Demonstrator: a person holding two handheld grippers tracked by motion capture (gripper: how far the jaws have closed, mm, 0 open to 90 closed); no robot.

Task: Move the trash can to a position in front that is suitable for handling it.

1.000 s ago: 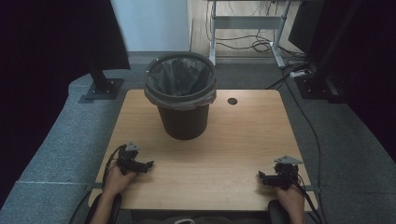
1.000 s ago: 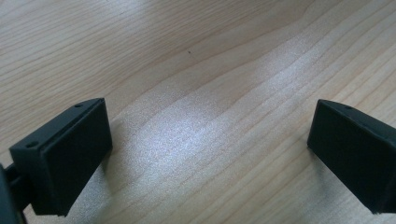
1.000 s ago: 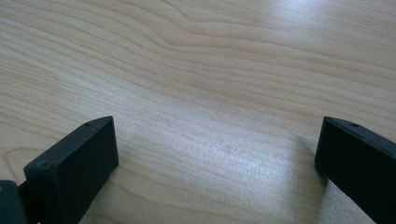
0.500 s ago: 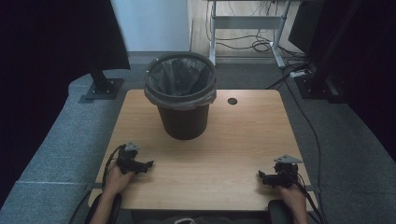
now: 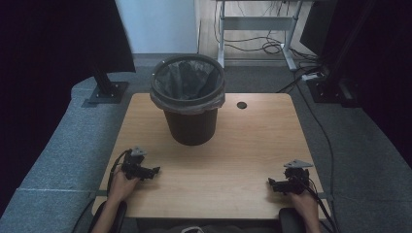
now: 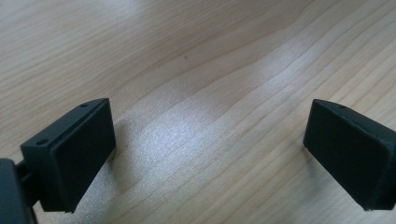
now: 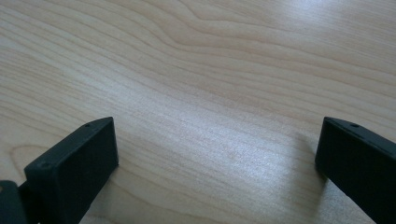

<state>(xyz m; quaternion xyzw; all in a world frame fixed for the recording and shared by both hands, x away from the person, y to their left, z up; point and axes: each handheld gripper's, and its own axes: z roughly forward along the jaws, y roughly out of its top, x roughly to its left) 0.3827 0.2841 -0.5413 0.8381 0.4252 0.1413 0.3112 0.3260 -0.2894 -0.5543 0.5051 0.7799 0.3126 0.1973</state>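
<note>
The left claw (image 5: 154, 171) rests low on the wooden desk (image 5: 233, 145) near the person's edge, its jaws spread wide apart with bare wood grain between them in the left gripper view (image 6: 209, 140); the right claw (image 5: 271, 182) sits well off to the other side of it, also near the person's edge, jaws likewise wide apart and holding nothing, as the right gripper view (image 7: 217, 154) shows; each is held in a hand, the left hand (image 5: 121, 183) and the right hand (image 5: 303, 200) coming in from below; ahead of the left claw and a little toward the right one stands a dark waste bin (image 5: 190, 124), upright on the desk, lined with a grey bag (image 5: 187, 77) folded over its rim; well apart from both claws; beyond the bin, a small round black hole (image 5: 241, 105) marks the desk's far part; no label or writing can be read on the bin, the bag or the claws.
</note>
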